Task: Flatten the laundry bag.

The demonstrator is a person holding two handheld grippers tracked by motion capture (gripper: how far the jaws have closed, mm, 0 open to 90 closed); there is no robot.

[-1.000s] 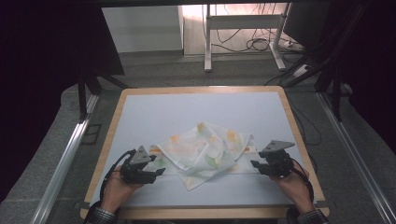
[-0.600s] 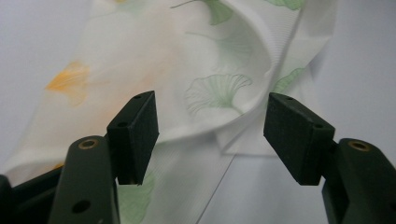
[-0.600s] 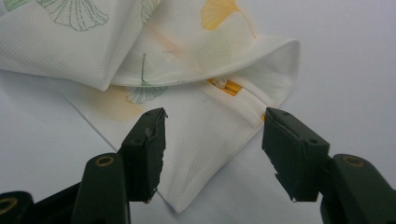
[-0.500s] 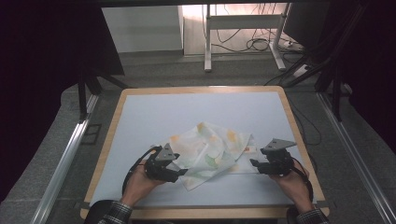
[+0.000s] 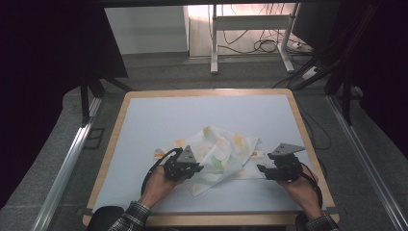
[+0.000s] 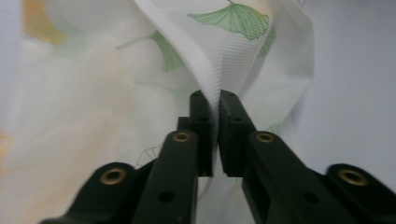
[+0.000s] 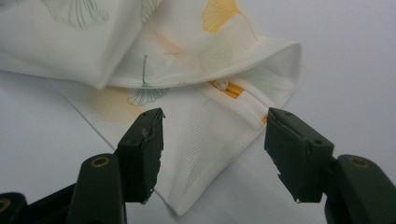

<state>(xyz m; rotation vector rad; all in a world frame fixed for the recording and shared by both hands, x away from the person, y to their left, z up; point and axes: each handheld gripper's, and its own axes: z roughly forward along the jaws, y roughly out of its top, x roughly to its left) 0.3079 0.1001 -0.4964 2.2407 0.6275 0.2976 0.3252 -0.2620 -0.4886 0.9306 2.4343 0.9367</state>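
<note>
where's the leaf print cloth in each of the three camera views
High view: the cloth lies crumpled at lower centre of the table, between the two grippers.
Left gripper view: it covers the left and centre, a fold pinched between the jaws.
Right gripper view: it spans the top, one corner between the open jaws.
Shared landmark: its green and orange leaves.

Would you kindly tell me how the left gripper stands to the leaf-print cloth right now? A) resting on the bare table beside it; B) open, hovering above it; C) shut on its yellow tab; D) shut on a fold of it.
D: the left gripper has its jaws pinched together on a raised fold of the cloth.
</note>
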